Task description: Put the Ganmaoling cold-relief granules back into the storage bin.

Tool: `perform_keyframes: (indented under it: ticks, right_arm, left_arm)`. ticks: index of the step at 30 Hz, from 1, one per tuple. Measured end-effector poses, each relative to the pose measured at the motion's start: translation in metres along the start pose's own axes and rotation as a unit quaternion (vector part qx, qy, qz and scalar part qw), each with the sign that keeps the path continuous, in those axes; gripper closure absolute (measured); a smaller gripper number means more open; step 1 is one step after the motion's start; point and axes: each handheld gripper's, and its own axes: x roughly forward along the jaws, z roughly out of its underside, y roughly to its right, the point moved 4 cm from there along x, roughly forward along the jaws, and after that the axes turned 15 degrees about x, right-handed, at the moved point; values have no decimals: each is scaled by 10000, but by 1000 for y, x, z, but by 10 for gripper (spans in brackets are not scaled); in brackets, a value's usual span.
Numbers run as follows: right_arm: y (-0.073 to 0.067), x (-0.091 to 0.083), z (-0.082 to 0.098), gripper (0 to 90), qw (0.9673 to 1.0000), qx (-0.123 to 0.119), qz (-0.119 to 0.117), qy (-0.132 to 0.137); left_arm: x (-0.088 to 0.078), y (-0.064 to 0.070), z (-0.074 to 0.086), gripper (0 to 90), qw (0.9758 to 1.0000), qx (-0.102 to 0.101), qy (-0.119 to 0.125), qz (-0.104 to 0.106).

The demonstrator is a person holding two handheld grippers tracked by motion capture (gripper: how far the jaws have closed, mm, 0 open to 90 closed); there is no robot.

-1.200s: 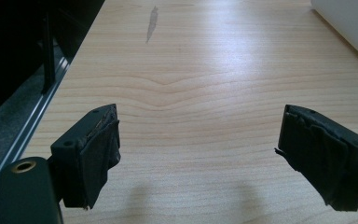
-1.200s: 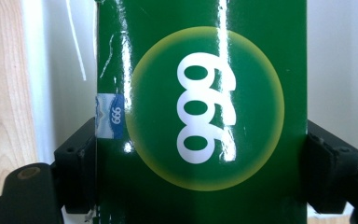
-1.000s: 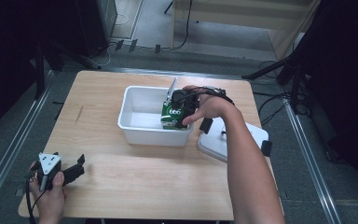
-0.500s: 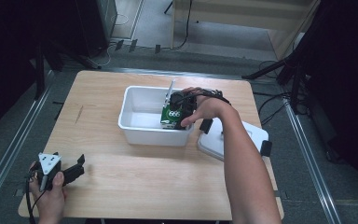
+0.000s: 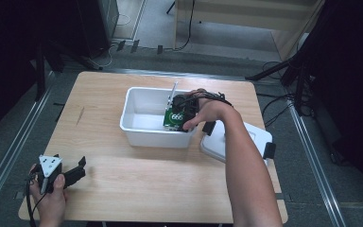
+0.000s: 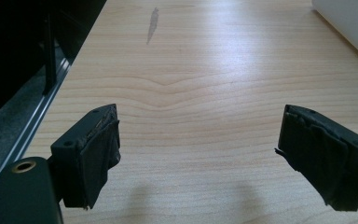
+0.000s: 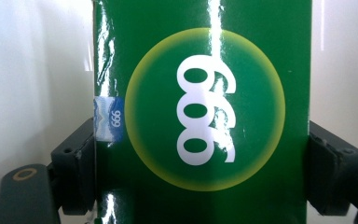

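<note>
A green box (image 5: 174,118) marked "999" in a yellow ring is held inside the white bin (image 5: 142,131), near its right end. My right gripper (image 5: 183,109) is shut on that green box (image 7: 200,112), one jaw pressing each side of it, with the bin's white inside behind. Far off at the table's front left corner, my left gripper (image 5: 78,171) rests low over the bare wood. The left gripper (image 6: 198,154) stands open with nothing between its jaws.
A white lid (image 5: 255,137) lies flat on the table to the right of the bin, partly under the person's forearm. The bin's corner (image 6: 349,23) appears at top right in the left gripper view. The table's left edge (image 6: 70,70) drops to a metal rail.
The right gripper has lowered the green box slightly deeper into the bin. The left gripper has stayed put.
</note>
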Motion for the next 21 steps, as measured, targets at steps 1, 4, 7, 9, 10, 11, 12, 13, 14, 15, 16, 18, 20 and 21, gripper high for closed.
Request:
perform_keyframes:
  ticks: [1,4,7,9,10,11,12,13,14,15,16,18,20,21]
  right_arm:
    - [0,0,0,146,10000,8,8,-12]
    - [0,0,0,141,10000,50,56,-4]
    - [2,2,4,148,9998,122,163,-83]
    - [3,2,6,161,9998,113,149,-32]
    - [3,2,7,160,9998,129,168,-40]
    - [3,1,7,160,9998,115,155,-34]
    - [4,1,7,159,9998,115,168,-11]
    - [4,0,7,156,9998,115,178,6]
    - [3,-1,7,152,9998,108,152,54]
    - [3,-3,7,145,9997,143,159,71]
    - [2,-5,6,130,9997,174,169,87]
    - [2,-9,5,103,9994,231,203,134]
    - [3,-14,4,73,9992,252,220,228]
    - [3,-16,4,56,9990,269,215,282]
  left_arm:
    - [0,0,0,131,10000,0,-7,-3]
    - [0,0,0,131,10000,6,-8,-8]
    - [0,0,0,131,10000,18,-8,-17]
    - [0,0,0,131,10000,8,-1,-14]
    - [0,0,0,131,10000,9,-6,-12]
    - [0,0,0,131,10000,7,-1,-15]
    - [0,0,0,131,10000,5,-3,-20]
    - [0,0,0,131,10000,12,-6,-20]
    - [0,0,0,131,10000,22,-12,-21]
    - [0,0,0,131,10000,14,-6,-24]
    - [0,0,0,131,10000,12,-7,-24]
    - [0,0,0,131,10000,13,-6,-32]
    - [0,0,0,131,10000,35,-10,-40]
    - [0,0,0,131,10000,47,-22,-40]
